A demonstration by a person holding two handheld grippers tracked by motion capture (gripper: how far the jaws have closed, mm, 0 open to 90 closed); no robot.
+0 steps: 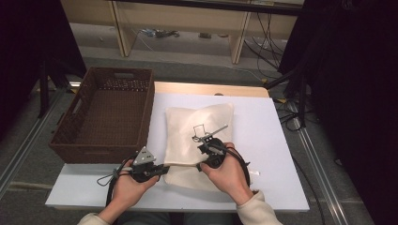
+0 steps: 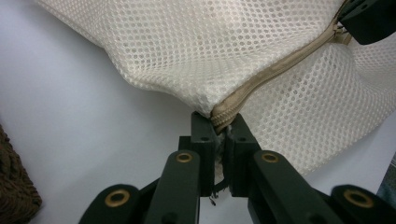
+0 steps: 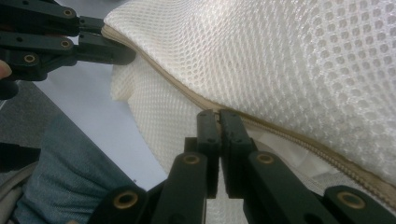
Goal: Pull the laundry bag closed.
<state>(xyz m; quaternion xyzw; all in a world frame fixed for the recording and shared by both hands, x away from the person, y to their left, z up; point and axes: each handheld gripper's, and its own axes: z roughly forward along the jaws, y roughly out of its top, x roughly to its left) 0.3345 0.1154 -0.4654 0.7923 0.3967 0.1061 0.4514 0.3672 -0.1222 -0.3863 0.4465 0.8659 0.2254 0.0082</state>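
Cream mesh laundry bag [image 1: 199, 136] lies on the white worktop [image 1: 277, 140], just right of an empty brown wicker basket [image 1: 105, 115]; a person seated at the near edge works its zip with a claw in each hand. Left claw [image 2: 219, 122] is clamped on the bag's near left corner, where the beige zipper tape [image 2: 280, 63] ends, the mesh bunched between its closed jaws; right claw [image 3: 219, 116] is closed too, its tips pressed against the zipper line further along the same edge, seemingly pinching the tape or the slider, though which cannot be told. Zipper runs along the bag's near side, roughly from one claw to the other, so its long axis lies left to right before the person; the left claw [image 3: 105, 46] sits at one end as the anchor, and the right claw [image 1: 206, 143] is the nearer to whatever length of zip remains; any pull would likely go along that line, away from the held corner.
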